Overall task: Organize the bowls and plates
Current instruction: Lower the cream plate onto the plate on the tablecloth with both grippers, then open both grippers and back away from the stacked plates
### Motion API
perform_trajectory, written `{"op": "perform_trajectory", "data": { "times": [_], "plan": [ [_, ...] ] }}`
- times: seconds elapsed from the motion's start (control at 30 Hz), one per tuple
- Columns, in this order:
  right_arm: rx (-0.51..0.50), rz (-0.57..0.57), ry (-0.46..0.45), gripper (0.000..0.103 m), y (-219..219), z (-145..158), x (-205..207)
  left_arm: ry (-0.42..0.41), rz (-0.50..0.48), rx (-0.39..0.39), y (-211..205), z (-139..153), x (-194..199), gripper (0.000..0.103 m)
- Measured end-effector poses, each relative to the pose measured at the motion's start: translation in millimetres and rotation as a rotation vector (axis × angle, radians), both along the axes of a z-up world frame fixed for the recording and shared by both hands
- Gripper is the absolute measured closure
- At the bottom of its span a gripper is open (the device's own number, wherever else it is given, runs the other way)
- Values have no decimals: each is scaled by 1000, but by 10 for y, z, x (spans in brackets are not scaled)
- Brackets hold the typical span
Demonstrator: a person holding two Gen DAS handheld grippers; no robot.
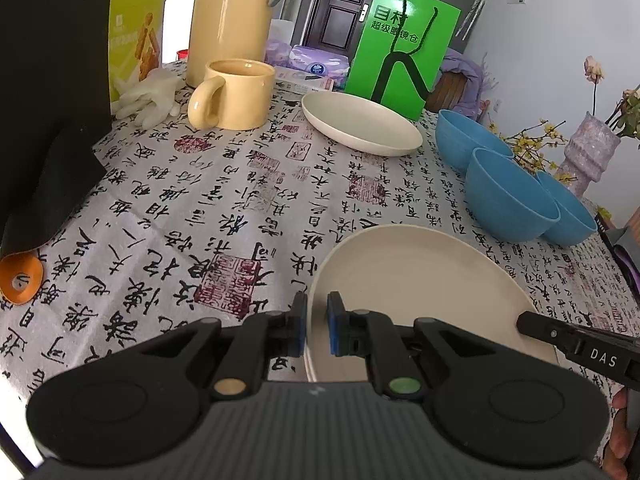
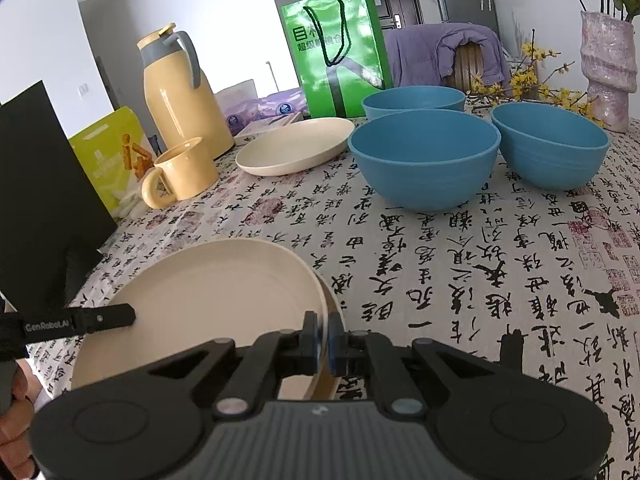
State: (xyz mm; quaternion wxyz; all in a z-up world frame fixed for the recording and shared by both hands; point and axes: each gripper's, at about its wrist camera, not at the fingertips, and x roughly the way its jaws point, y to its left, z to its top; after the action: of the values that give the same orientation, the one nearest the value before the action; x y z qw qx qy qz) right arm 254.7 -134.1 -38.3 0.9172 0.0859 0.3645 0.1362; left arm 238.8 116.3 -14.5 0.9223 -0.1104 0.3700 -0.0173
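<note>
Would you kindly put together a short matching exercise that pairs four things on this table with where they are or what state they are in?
Things:
1. near plate
2. far plate
3. mug
4. green bag

Places or states:
A. stands upright behind the far plate
B. gripped at its rim on both sides, by the left gripper and the right gripper
C. lies alone on the cloth, left of the three blue bowls
D. stands in front of the yellow flask

Pairs: 1-B, 2-C, 3-D, 4-A
</note>
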Motion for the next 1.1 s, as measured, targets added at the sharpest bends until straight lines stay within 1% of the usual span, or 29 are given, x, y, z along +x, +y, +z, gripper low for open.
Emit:
{"op": "perform_trajectory", "data": {
  "times": [0.23, 0.3, 0.43, 0.53, 0.6, 0.63, 0.7, 0.77, 0.83, 0.9, 0.93, 1.0, 1.03, 1.07, 1.1],
  "plan": [
    [-29, 17, -17, 94, 31, -13, -12, -2, -16, 65, -82, -67, 58, 90],
    [-20, 19, -15, 90, 23, -12, -8, -8, -23, 76, -97, -83, 60, 90],
    [-20, 21, -16, 88, 24, 19, -9, -14, -33, 93, -123, -77, 73, 88],
    [-20, 28, -27, 82, 19, 48, -17, -15, -41, 100, -139, -81, 82, 85],
    [-40, 19, -46, 75, 18, 76, -35, -15, -50, 94, -146, -78, 82, 85],
    [-44, 18, -51, 73, 10, 85, -40, -16, -52, 95, -152, -75, 79, 83],
    [-39, 14, -54, 69, -14, 105, -49, -21, -55, 101, -164, -66, 71, 75],
    [-40, 7, -58, 69, -37, 128, -63, -27, -55, 108, -173, -47, 50, 74],
    [-40, 4, -62, 66, -62, 154, -86, -34, -59, 112, -183, -15, 15, 67],
    [-44, 1, -64, 55, -86, 193, -121, -47, -57, 124, -198, 24, -47, 49],
    [-49, 1, -67, 51, -98, 214, -145, -56, -55, 134, -206, 46, -85, 44],
    [-65, -1, -79, 39, -118, 262, -209, -71, -39, 157, -229, 88, -172, 21],
    [-69, -4, -85, 36, -133, 284, -239, -82, -33, 170, -239, 105, -221, 18],
    [-73, -8, -91, 30, -151, 306, -275, -91, -32, 186, -254, 125, -279, 14],
    [-78, -9, -99, 21, -164, 332, -316, -96, -33, 199, -266, 147, -332, 9]
  ]
}}
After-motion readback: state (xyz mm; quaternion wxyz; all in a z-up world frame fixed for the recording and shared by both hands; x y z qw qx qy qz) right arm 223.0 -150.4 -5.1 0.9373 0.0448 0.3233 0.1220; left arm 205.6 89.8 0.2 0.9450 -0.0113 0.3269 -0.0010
